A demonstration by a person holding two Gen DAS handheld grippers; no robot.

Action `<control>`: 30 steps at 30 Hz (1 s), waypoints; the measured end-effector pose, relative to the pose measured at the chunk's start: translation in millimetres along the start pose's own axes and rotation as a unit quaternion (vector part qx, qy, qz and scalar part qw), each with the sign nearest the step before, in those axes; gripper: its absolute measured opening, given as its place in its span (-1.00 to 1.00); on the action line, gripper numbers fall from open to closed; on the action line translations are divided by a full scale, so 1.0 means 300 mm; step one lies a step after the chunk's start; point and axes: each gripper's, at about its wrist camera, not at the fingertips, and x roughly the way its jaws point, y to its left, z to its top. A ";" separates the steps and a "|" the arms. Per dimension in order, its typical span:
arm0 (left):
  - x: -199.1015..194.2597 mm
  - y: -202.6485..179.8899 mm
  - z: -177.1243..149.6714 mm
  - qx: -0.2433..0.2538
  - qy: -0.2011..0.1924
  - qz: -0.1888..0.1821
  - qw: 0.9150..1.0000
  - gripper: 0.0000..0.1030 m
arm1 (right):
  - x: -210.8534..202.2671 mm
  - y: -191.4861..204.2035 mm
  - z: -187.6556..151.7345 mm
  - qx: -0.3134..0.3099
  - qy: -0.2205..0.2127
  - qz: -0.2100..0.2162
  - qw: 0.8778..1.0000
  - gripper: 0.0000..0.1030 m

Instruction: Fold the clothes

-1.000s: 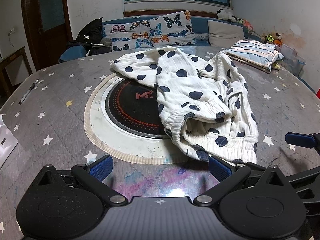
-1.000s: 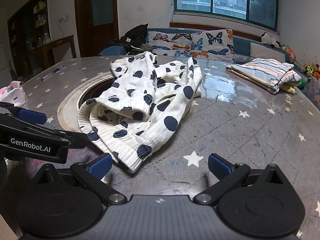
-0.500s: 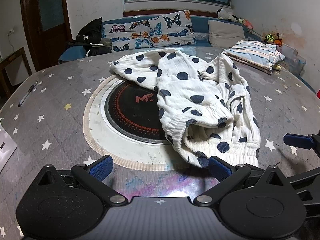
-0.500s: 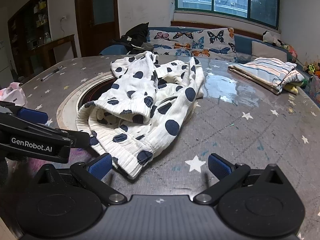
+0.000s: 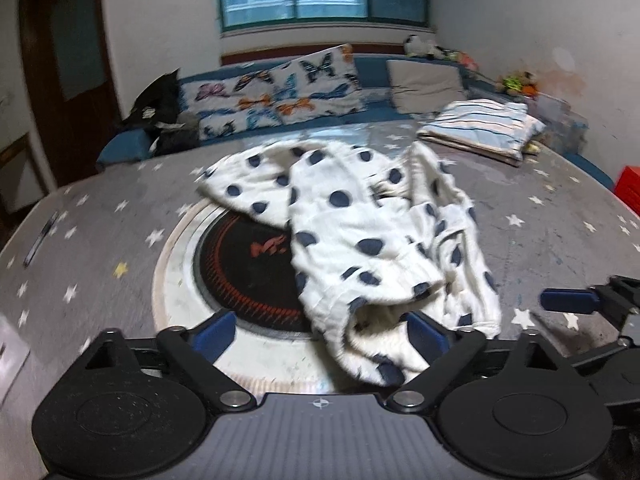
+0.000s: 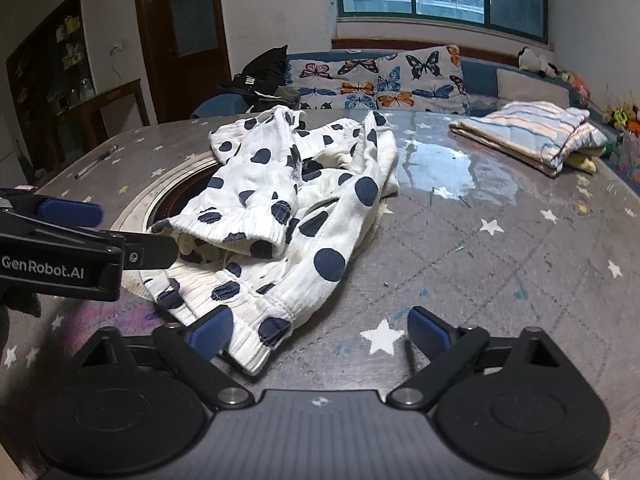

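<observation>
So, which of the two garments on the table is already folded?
The striped one at the far right edge: it lies as a flat, neat stack. The white garment with dark dots lies crumpled near both grippers.

Spotted garment (image 5: 360, 240) on table (image 5: 100, 240), folded stack (image 5: 480, 128) behind right

Home living room: sofa (image 6: 400, 80), table (image 6: 500, 248)

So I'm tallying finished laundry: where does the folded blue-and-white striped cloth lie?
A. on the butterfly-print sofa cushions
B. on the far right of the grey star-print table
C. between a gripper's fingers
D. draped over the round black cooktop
B: the folded striped cloth rests flat on the grey star-print table, far right, beyond the crumpled white navy-dotted garment.
</observation>
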 end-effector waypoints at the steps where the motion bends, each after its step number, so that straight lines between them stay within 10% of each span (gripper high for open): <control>1: 0.004 -0.007 0.006 0.009 -0.002 -0.003 1.000 0.64 | 0.001 -0.005 0.002 0.004 0.001 0.002 1.000 0.74; 16: 0.124 -0.148 0.050 0.148 -0.012 -0.086 0.985 0.09 | 0.008 -0.031 -0.005 0.040 0.009 0.060 0.997 -0.06; 24: 0.136 -0.086 0.058 0.099 -0.010 -0.105 0.989 -0.80 | -0.001 -0.049 -0.001 0.051 0.007 0.094 0.994 -0.68; 30: 0.035 0.047 0.058 0.006 -0.032 -0.104 0.994 -0.93 | -0.036 -0.058 0.008 0.039 0.000 0.105 0.994 -0.79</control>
